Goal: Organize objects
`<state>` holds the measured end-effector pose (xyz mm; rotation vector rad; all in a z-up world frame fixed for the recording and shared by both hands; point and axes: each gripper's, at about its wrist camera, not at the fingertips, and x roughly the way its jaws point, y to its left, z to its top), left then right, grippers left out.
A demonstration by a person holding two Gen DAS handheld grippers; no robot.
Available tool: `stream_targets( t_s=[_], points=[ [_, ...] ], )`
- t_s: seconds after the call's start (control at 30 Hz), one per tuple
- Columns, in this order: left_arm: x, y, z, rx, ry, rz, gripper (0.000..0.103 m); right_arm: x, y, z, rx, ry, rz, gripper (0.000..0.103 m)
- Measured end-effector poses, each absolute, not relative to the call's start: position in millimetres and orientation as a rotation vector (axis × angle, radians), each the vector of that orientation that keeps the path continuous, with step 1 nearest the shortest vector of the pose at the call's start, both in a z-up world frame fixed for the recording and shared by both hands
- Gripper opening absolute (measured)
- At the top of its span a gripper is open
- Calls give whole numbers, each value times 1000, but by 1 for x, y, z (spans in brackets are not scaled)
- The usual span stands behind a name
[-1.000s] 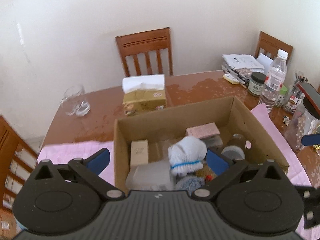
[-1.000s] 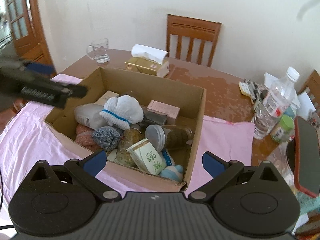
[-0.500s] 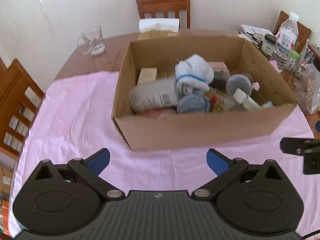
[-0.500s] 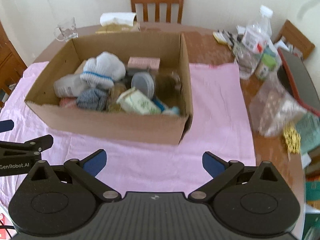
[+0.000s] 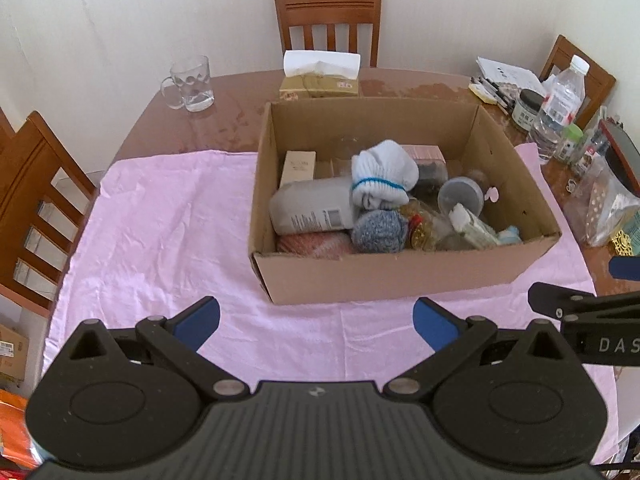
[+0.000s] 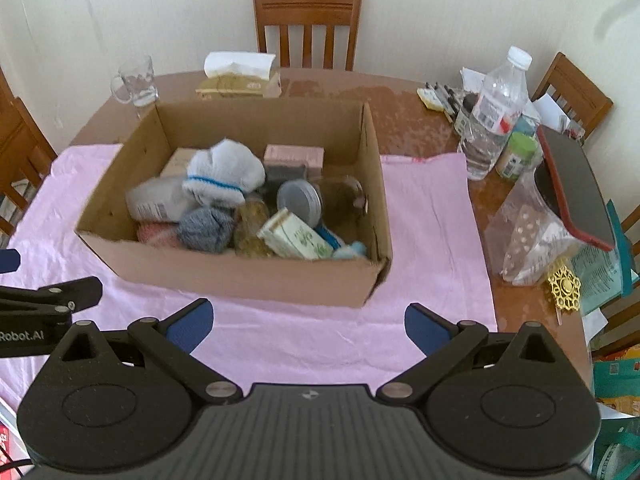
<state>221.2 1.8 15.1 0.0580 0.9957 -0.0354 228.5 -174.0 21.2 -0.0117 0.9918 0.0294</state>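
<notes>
1. Two hand-held grippers hover side by side over the pink cloth [image 5: 168, 240], near the front wall of the cardboard box [image 5: 400, 276]; the left hand-held gripper [image 5: 316, 318] and the right hand-held gripper [image 6: 308, 322] both have their blue-tipped fingers spread wide, holding nothing.
2. The box sits on the wrinkled cloth on the glossy brown counter [image 5: 240, 100], filled with a white knit sock roll [image 5: 382, 178], a grey knit ball [image 5: 378, 230], a round grey lid [image 6: 299, 200] and a green-printed carton [image 6: 298, 238].
3. Only the right view shows the gold filigree ornament [image 6: 565, 286] and a clear plastic bag [image 6: 528, 236].
4. Only the left view shows a slatted wooden chair [image 5: 36, 200] beside the counter.
5. Both show the ribbed water bottle [image 6: 494, 114], glass mug [image 5: 190, 84] and tissue box [image 5: 320, 78].
</notes>
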Motion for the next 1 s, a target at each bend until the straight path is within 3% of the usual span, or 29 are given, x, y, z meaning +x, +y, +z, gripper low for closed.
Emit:
stream_targets(
  t_s=[1.0],
  points=[
    [245, -16, 20, 108, 1014, -8, 102, 254, -188, 20, 33, 1019, 16, 103]
  ],
)
